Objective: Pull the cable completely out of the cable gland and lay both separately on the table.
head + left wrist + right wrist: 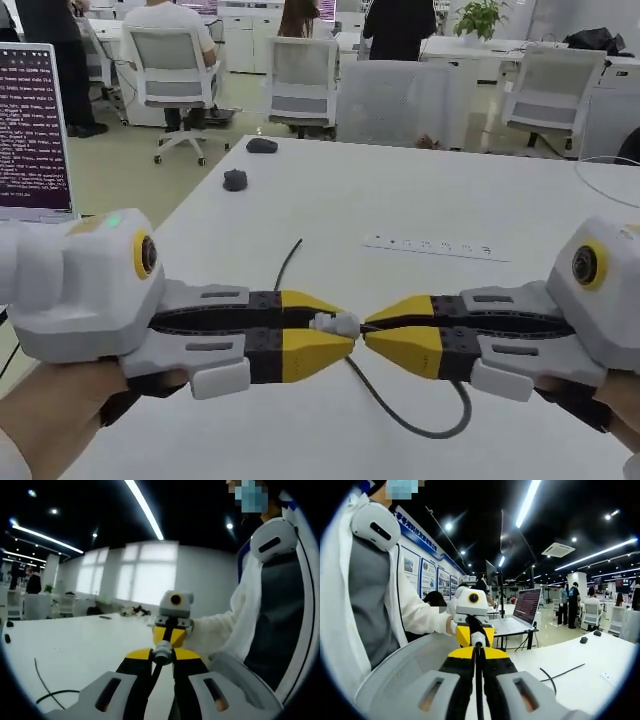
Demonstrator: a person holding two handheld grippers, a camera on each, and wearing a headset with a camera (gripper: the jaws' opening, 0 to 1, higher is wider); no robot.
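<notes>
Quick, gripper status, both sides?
Left gripper: shut on the cable gland.
Right gripper: shut on the cable.

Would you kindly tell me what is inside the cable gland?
A dark cable runs into the cable gland from the right hand-held gripper; how far is hidden by the gland body.

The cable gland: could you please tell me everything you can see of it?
The cable gland is a small, pale grey, plastic-looking fitting, held sideways above the table, clamped in the yellow jaw tips of the left gripper. The dark cable runs through it into the right gripper, which grips the cable close beside it.
</notes>
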